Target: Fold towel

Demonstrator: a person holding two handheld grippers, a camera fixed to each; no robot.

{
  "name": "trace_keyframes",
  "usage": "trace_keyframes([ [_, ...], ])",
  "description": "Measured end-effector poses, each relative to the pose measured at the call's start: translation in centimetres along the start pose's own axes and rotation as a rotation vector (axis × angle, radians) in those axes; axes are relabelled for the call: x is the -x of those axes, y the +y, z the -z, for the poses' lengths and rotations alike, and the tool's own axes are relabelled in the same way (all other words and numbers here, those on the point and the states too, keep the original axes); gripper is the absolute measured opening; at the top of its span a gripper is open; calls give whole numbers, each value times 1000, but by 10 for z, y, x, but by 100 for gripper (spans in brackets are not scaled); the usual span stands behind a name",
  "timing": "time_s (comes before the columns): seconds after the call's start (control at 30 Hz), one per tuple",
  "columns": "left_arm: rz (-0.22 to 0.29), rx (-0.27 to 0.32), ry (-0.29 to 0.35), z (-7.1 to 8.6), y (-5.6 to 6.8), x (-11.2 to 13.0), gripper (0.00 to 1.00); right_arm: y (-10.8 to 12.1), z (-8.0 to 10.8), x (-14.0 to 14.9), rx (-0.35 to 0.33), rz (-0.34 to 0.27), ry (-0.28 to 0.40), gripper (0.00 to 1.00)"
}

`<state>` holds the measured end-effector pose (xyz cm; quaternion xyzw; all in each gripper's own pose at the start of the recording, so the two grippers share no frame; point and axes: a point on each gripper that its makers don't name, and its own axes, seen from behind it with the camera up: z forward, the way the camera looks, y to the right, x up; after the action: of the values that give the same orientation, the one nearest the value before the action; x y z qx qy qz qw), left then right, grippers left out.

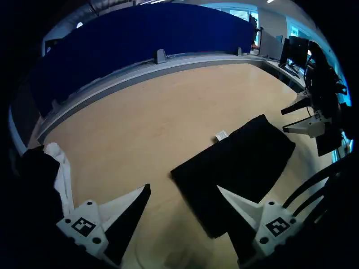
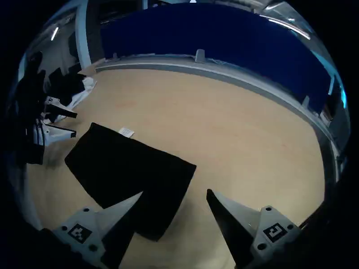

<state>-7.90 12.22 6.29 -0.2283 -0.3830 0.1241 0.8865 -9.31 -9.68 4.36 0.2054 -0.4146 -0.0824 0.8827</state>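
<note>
Nearest me, the left gripper (image 1: 183, 187) has its fingers spread wide and holds nothing. The right gripper (image 2: 175, 192) is the same, wide apart and empty.

The towel (image 1: 238, 166) is black and lies flat on the pale wood surface (image 1: 148, 121), between the two grippers. From the left fingers it sits ahead and to the right, and its near corner runs under the right-hand finger (image 1: 240, 208). Its long axis slants away from that finger, forward and to the right, toward the right gripper (image 1: 305, 117) beyond the far end.

From the right fingers the towel (image 2: 130, 170) lies ahead and to the left, with its near corner passing under the left-hand finger (image 2: 119, 210). Its white tag (image 2: 126, 132) sits on the far edge, and the left gripper (image 2: 58, 121) is just beyond the far left corner.

I judge neither hand clearly nearer: each has one short end close to its inner finger. A fold would bring one short end over the other along that slanted axis.
</note>
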Motion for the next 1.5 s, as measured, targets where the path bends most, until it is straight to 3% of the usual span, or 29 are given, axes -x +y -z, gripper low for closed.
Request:
trace_keyframes([
  [0.2,26,-23,-3,22,-1,13,99,-11,9,10,-31,14,-5,100],
  [0.4,60,-57,-13,54,1,41,99,-25,21,29,-63,54,-23,100],
  [0.8,152,-93,-77,129,31,119,99,-39,35,64,-104,149,-48,100],
  [1.1,196,-109,-80,148,38,135,99,-41,33,65,-126,176,-60,99],
  [1.2,192,-118,-76,151,35,134,99,-41,32,69,-136,194,-74,94],
  [1.5,203,-126,-73,160,34,138,99,-40,25,78,-165,184,-109,46],
])
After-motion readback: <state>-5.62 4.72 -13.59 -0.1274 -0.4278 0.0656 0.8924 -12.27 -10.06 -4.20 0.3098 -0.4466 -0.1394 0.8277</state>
